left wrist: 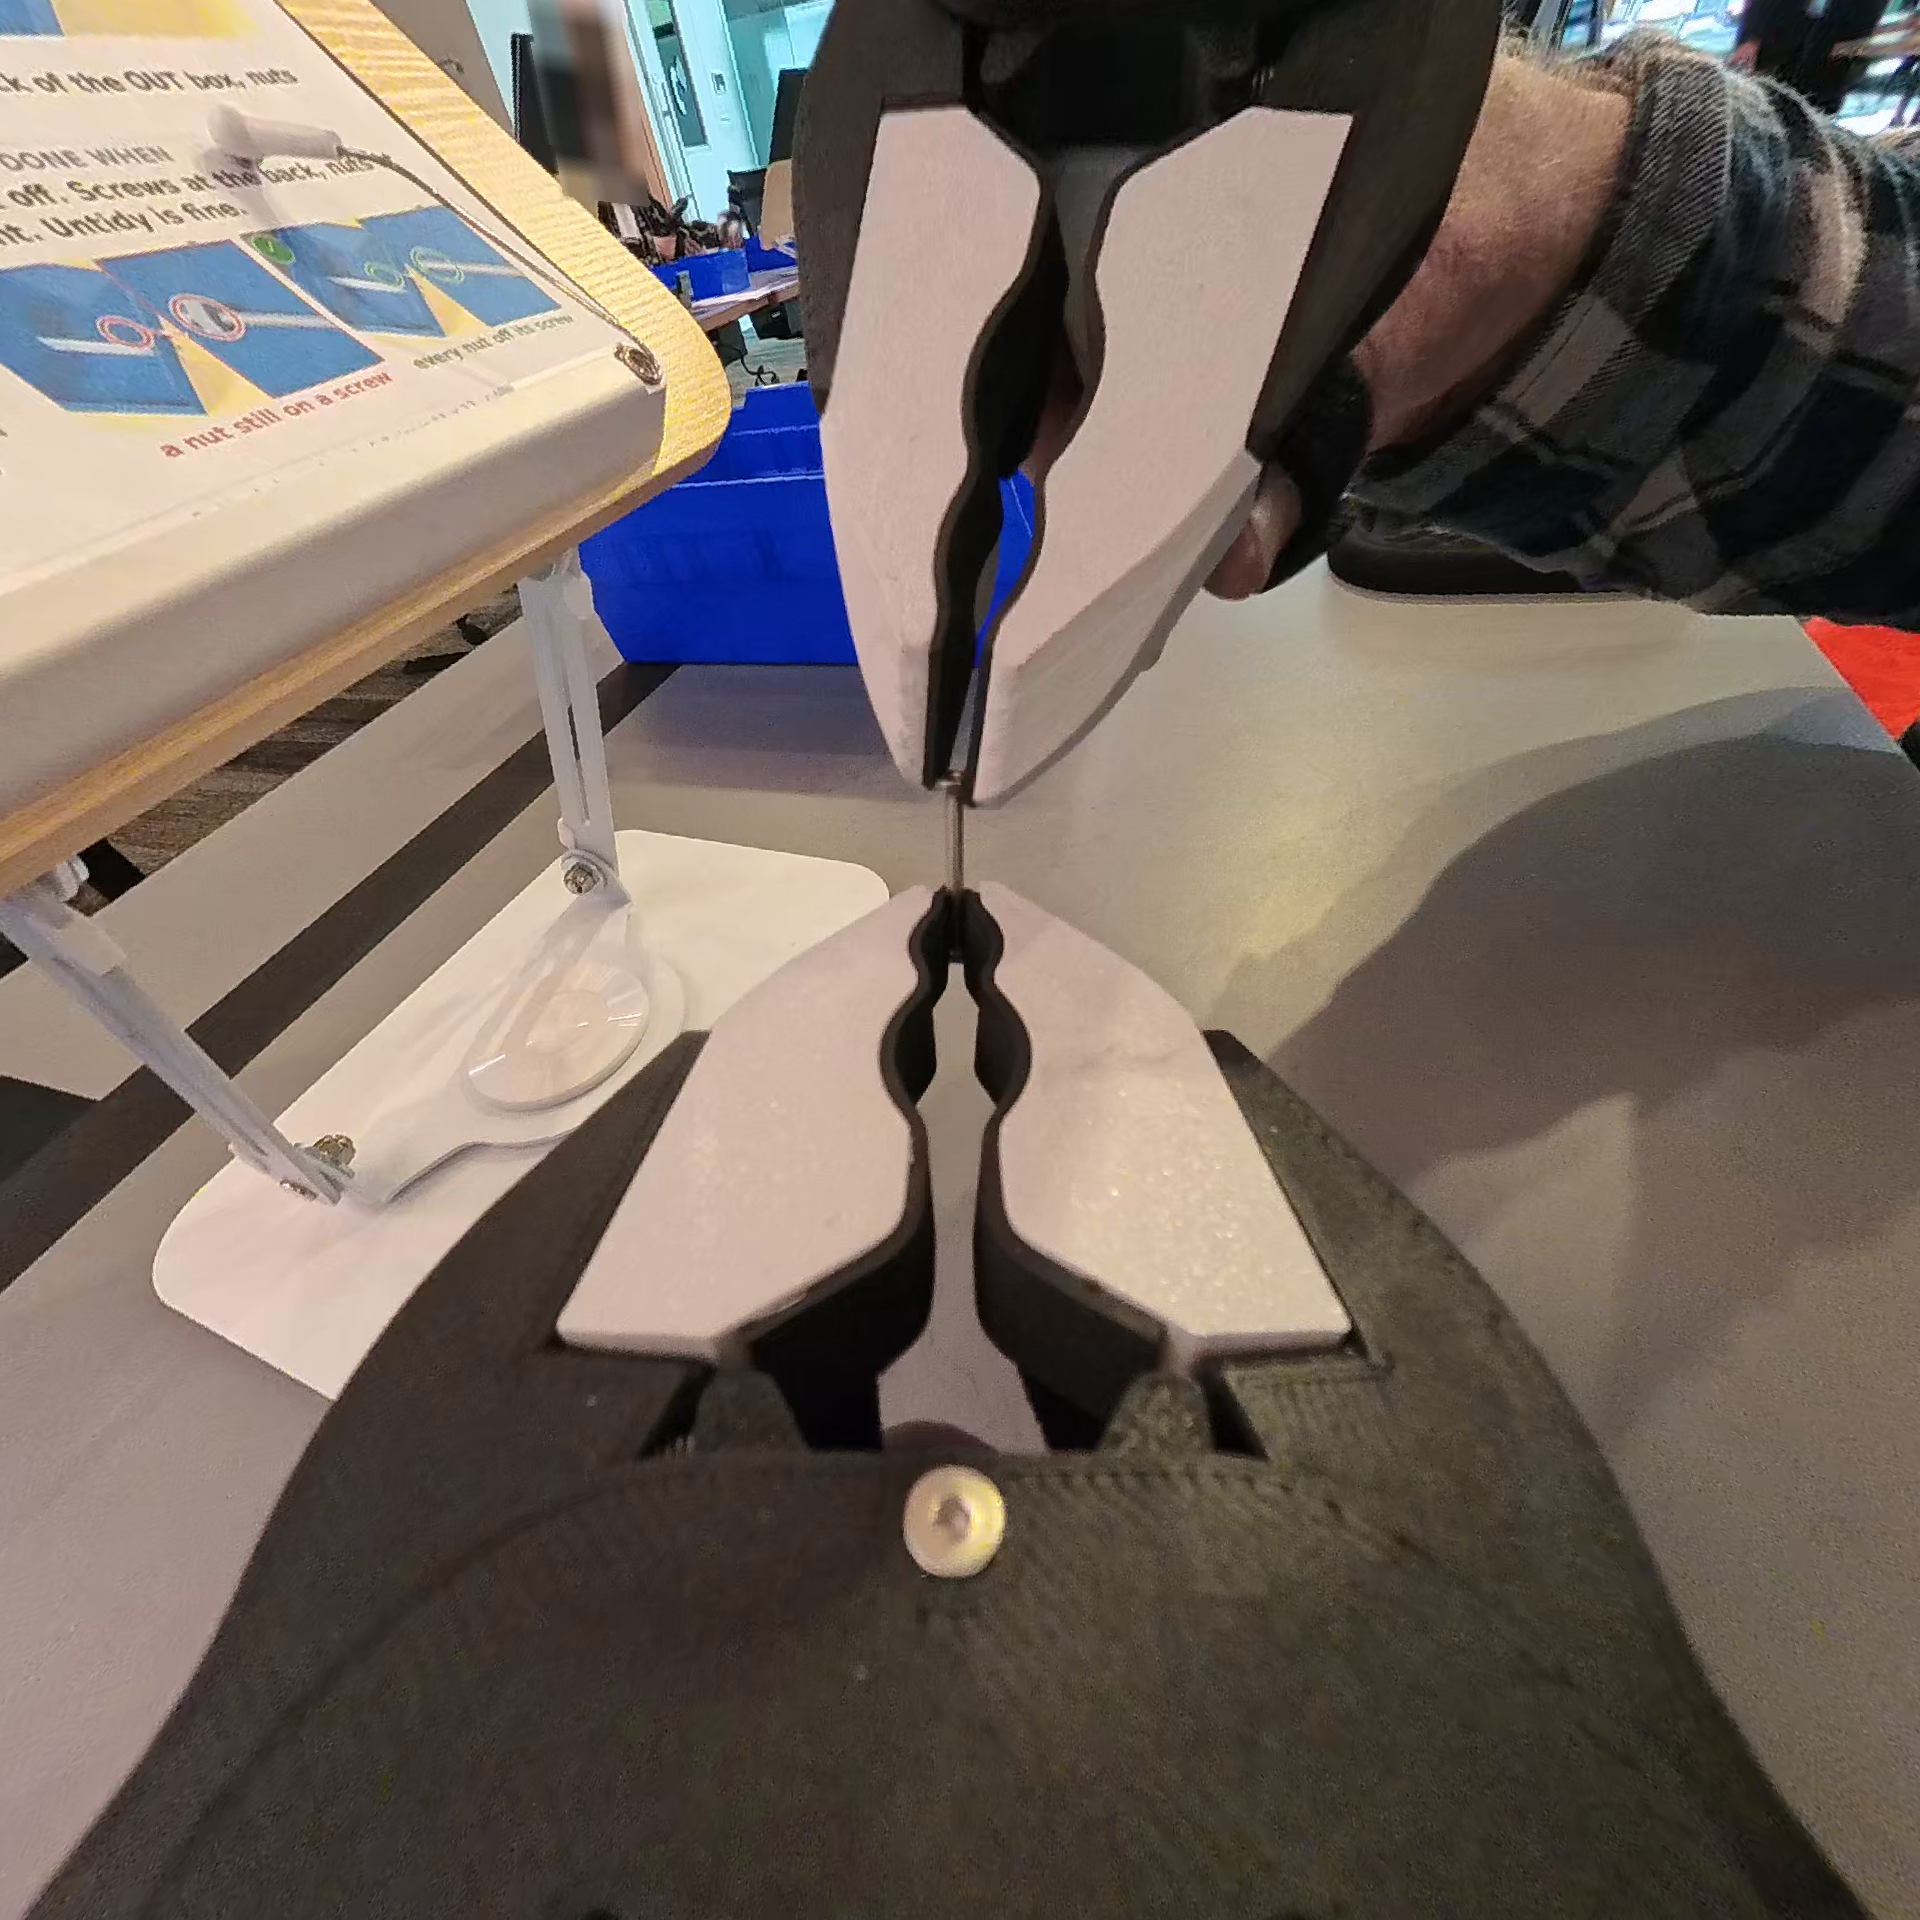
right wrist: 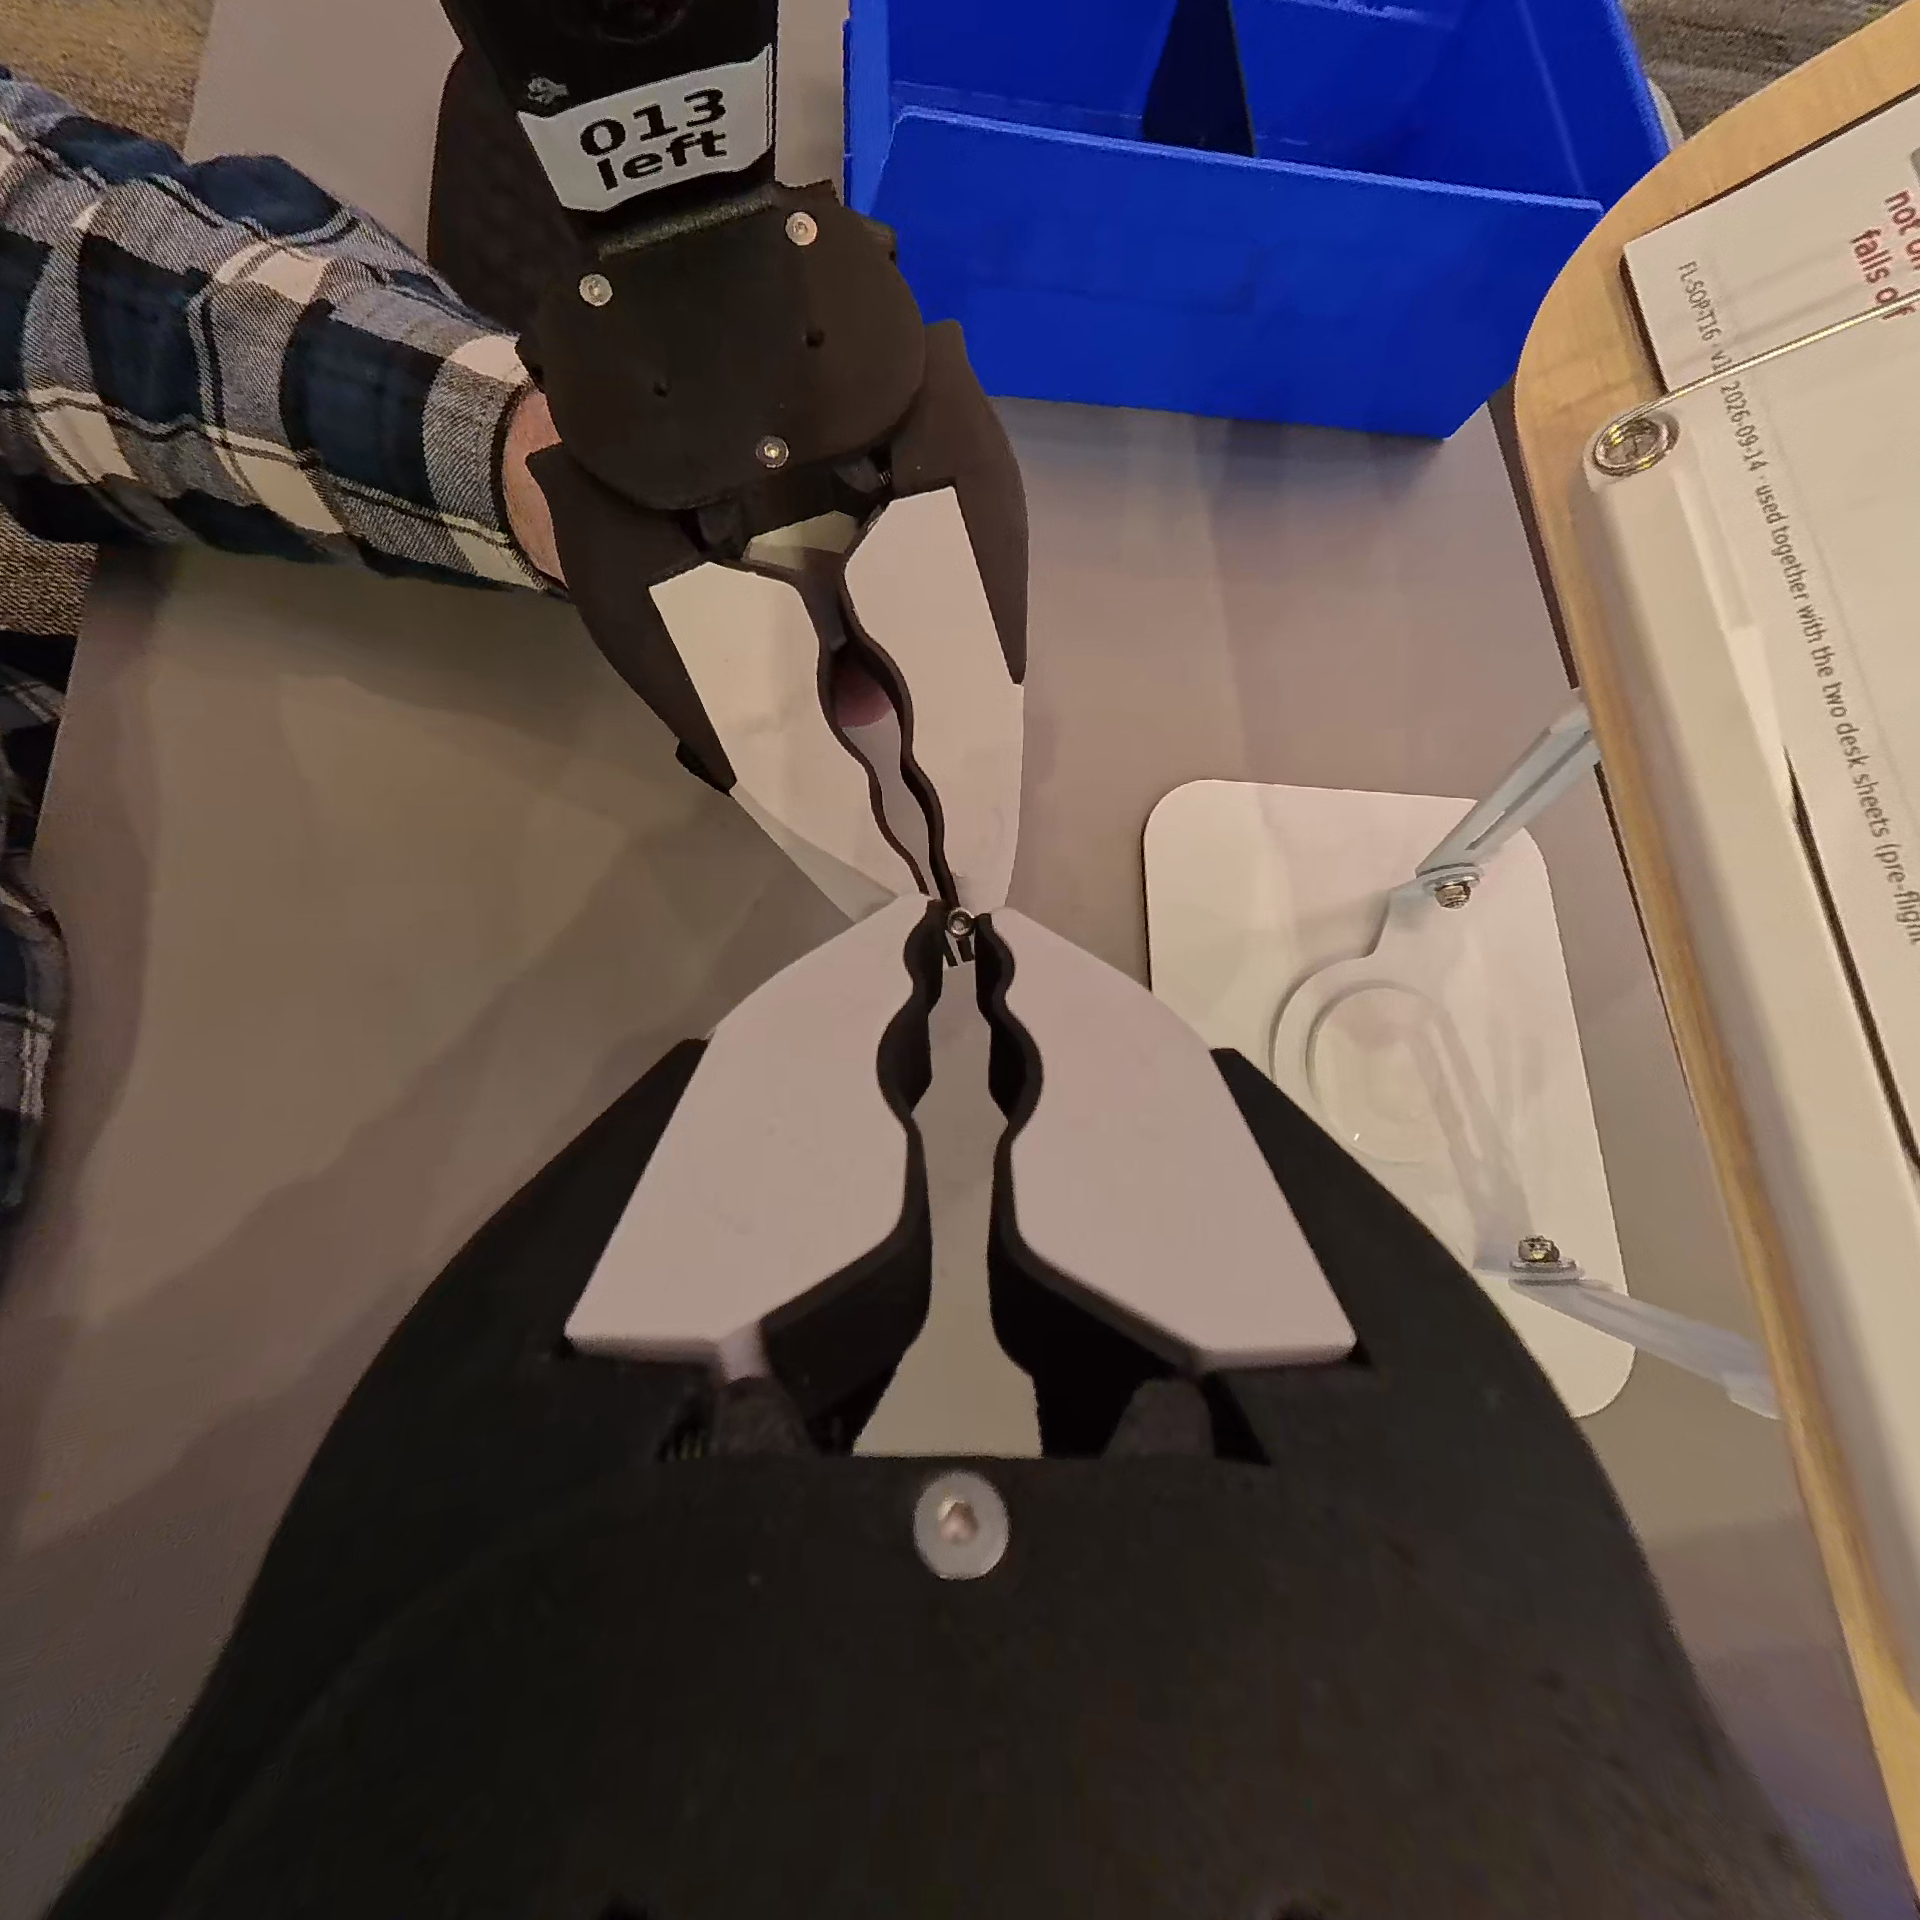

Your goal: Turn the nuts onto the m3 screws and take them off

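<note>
Thin metal screw (left wrist: 954, 847) bridging both grippers above the grey surface (left wrist: 1351, 831), long axis tip to tip. Left gripper (left wrist: 952, 906) clamped on one end; right gripper (left wrist: 951, 781) pinching the other, probably the nut end.

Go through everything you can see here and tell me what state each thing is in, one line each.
left gripper: shut on one end of the screw.
right gripper: shut on the screw's other end.
screw: held off the table between both grippers.
blue bin: open-topped, visible compartments look empty.
document stand: tilted, sheet clipped on.
</note>
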### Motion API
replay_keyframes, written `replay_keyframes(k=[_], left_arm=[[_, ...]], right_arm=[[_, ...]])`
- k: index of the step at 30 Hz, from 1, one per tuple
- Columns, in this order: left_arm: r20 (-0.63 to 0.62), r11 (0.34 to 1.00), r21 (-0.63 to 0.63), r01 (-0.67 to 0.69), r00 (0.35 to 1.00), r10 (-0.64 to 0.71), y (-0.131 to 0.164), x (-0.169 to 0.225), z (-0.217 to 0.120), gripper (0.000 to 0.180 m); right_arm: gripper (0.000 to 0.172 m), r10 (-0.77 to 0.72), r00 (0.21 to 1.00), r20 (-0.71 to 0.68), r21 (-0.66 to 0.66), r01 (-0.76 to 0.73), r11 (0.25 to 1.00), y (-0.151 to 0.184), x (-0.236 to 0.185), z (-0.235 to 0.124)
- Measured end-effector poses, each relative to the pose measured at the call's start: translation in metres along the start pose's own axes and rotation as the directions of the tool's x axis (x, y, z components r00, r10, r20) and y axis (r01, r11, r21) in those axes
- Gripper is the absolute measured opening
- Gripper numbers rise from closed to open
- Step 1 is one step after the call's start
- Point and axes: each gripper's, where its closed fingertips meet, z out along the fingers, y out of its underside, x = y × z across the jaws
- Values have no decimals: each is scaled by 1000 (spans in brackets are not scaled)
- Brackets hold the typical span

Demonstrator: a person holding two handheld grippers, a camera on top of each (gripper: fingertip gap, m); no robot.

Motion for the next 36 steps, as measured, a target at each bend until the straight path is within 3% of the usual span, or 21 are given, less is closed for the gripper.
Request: replay_keyframes(k=[6, 9, 15, 21, 29, 36], left_arm=[[-7, 1000, 13, 4, 1000, -4, -3, 0, -1, 1], [-19, 999, 34, 24, 1000, -24, -6, 0, -3, 2], [-58, 987, 106, 117, 992, -112, -16, -2, -7, 2], [-85, 964, 168, 206, 977, -194, -26, -8, -12, 1], [-101, 940, 202, 273, 961, -257, -32, -13, -13, 1], [-100, 939, 198, 281, 959, -266, -32, -14, -11, 1]], right_arm=[[7, -8, 1000, 1, -7, 8, 1000, 2, 0, 2], [17, -5, 1000, 12, 40, 4, 999, -3, 0, 0], [53, 80, 983, 168, 324, -132, 937, -25, -5, -1], [73, 72, 962, 262, 541, -208, 815, -42, -15, 1], [78, 66, 952, 300, 618, -247, 747, -50, -18, 3], [77, 67, 957, 282, 635, -239, 735, -48, -17, -1]])
